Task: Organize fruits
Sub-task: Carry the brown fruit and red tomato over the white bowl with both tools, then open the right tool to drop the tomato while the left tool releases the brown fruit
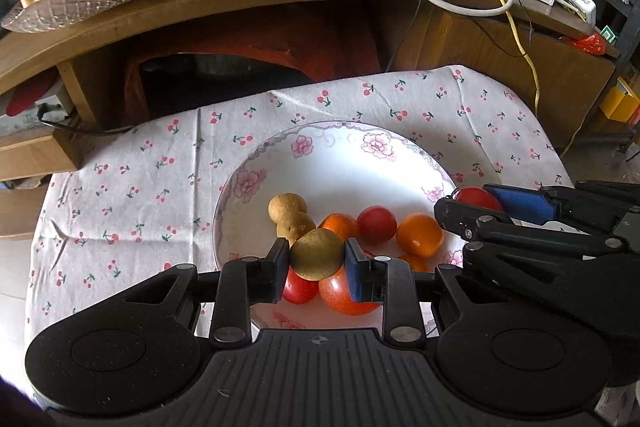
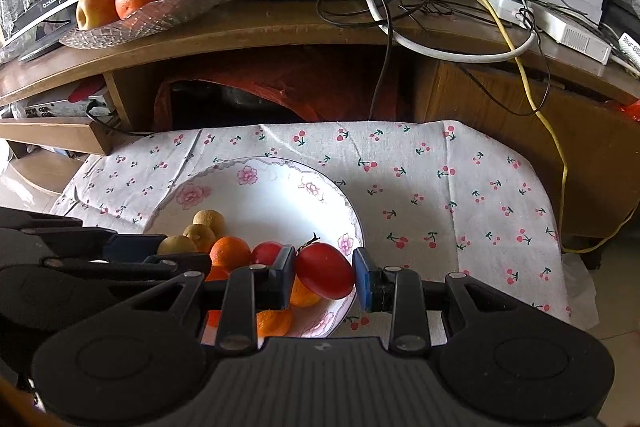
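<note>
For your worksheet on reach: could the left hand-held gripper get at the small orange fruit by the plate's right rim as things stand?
Probably not yet. The left hand-held gripper is shut on a tan fruit, and the right hand-held gripper with its red fruit crowds that orange fruit.

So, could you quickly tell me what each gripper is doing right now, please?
Left gripper: closed on a tan round fruit, above the plate.
Right gripper: closed on a red fruit, over the plate's edge.

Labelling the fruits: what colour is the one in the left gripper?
Tan-yellow, a speckled round fruit between the left gripper's pads; clearest in the left wrist view.
</note>
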Available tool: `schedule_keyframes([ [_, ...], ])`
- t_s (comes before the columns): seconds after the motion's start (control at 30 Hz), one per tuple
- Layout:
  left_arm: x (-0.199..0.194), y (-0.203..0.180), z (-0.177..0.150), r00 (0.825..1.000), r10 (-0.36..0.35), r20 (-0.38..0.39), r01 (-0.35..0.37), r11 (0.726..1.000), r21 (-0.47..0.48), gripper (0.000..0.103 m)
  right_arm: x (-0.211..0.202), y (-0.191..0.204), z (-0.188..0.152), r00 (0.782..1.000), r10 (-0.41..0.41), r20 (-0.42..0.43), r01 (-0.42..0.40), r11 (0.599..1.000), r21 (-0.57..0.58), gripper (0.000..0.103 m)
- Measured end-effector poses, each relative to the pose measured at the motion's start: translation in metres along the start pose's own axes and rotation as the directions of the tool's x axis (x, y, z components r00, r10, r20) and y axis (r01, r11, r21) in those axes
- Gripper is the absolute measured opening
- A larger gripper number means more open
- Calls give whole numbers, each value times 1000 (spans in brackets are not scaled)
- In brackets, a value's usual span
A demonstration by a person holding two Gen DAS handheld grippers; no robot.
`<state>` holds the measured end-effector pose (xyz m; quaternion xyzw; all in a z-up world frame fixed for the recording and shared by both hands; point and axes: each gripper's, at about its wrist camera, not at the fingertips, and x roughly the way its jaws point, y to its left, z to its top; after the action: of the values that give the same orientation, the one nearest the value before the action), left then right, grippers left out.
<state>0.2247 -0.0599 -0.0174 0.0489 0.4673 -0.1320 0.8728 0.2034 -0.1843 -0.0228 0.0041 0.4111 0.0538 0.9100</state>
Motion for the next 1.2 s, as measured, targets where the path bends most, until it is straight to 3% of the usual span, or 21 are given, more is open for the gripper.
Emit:
schedule_keyframes([
  [1.2, 10, 4, 0, 1000, 15, 5, -16, 1000, 16, 37, 20, -5, 0, 999, 36, -36, -34, 998, 61, 33],
])
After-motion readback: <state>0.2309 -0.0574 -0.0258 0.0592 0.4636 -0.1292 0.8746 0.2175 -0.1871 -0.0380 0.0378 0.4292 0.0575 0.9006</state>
